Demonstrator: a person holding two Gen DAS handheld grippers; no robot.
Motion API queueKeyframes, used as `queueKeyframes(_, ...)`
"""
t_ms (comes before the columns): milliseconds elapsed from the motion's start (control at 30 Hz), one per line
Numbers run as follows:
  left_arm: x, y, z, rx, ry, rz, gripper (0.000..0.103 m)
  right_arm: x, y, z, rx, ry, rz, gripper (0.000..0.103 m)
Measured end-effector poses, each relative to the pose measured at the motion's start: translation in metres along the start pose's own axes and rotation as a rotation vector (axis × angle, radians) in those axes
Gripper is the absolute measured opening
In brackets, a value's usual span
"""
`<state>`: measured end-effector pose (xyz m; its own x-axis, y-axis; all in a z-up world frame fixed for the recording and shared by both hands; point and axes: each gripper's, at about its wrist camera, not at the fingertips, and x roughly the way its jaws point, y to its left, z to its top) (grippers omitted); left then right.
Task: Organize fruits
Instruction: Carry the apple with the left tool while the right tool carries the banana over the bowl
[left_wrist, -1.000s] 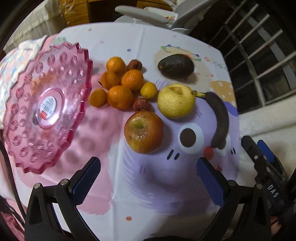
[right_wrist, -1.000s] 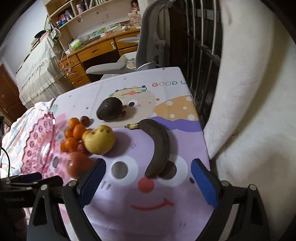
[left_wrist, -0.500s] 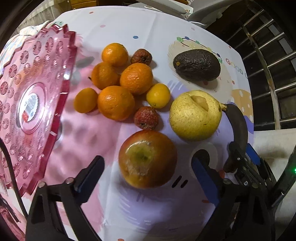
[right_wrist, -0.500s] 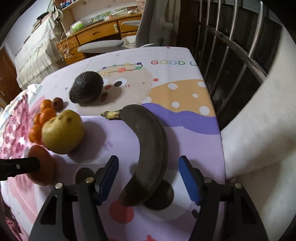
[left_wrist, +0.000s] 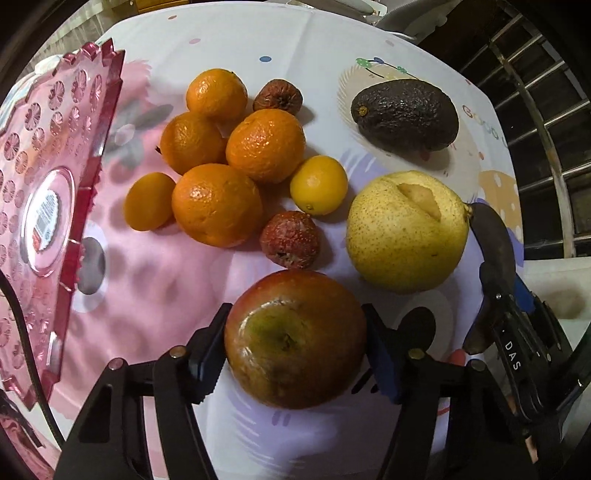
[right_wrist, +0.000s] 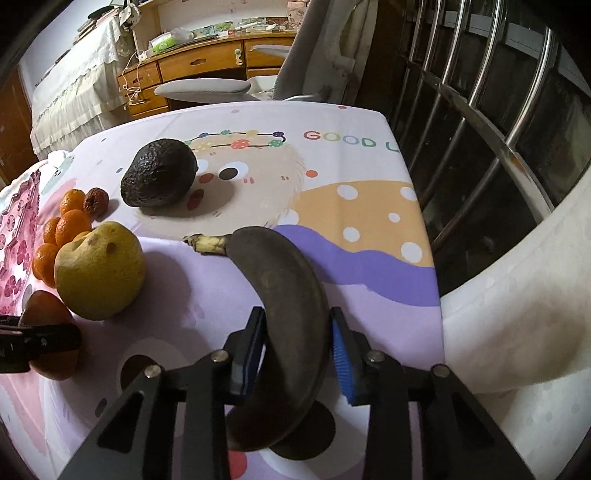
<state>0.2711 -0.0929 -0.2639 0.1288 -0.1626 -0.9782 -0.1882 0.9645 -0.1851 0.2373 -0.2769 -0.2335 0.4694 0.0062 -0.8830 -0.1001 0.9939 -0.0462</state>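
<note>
My left gripper (left_wrist: 295, 343) is shut on a red-brown apple (left_wrist: 295, 338) that rests on the tablecloth. My right gripper (right_wrist: 297, 347) is shut on a blackened banana (right_wrist: 286, 295) lying on the cloth. Beyond the apple lie a yellow pear (left_wrist: 404, 230), a dark avocado (left_wrist: 404, 114), several oranges (left_wrist: 216, 205), a small yellow citrus (left_wrist: 318, 184) and a wrinkled red fruit (left_wrist: 290, 239). A pink glass plate (left_wrist: 40, 206) stands at the left. The right gripper also shows at the right of the left wrist view (left_wrist: 513, 332).
The table carries a cartoon-print cloth (right_wrist: 354, 206). A metal window grille (right_wrist: 480, 110) and a white wall run along the right edge. An office chair (right_wrist: 258, 74) and a wooden desk (right_wrist: 199, 66) stand behind the table.
Both grippers moved forward and down and closed: the left around the apple, the right around the banana. Both were open before.
</note>
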Motion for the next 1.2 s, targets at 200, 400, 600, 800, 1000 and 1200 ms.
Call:
queueKeyframes(200,0.001,-0.001,-0.004,0.018,-0.024,-0.01,0.065,-0.001,0.0,0.0,0.008,-0.003,-0.002,0.032)
queueKeyframes(400,-0.009,0.007,-0.018,0.031,-0.061,-0.042,0.065,-0.005,0.002,0.0,0.014,-0.015,-0.028,0.031)
queueKeyframes(600,-0.037,0.006,-0.033,0.072,-0.137,-0.095,0.065,-0.016,0.003,0.002,0.018,-0.036,-0.044,0.031)
queueKeyframes(800,-0.081,0.012,-0.042,0.111,-0.216,-0.135,0.065,-0.038,0.006,0.005,0.043,-0.059,-0.062,0.031)
queueKeyframes(1000,-0.125,0.025,-0.047,0.17,-0.298,-0.217,0.065,-0.067,0.02,0.008,0.044,-0.112,-0.083,0.031)
queueKeyframes(1200,-0.154,0.05,-0.053,0.221,-0.321,-0.265,0.065,-0.098,0.047,0.01,0.072,-0.136,-0.079,0.031)
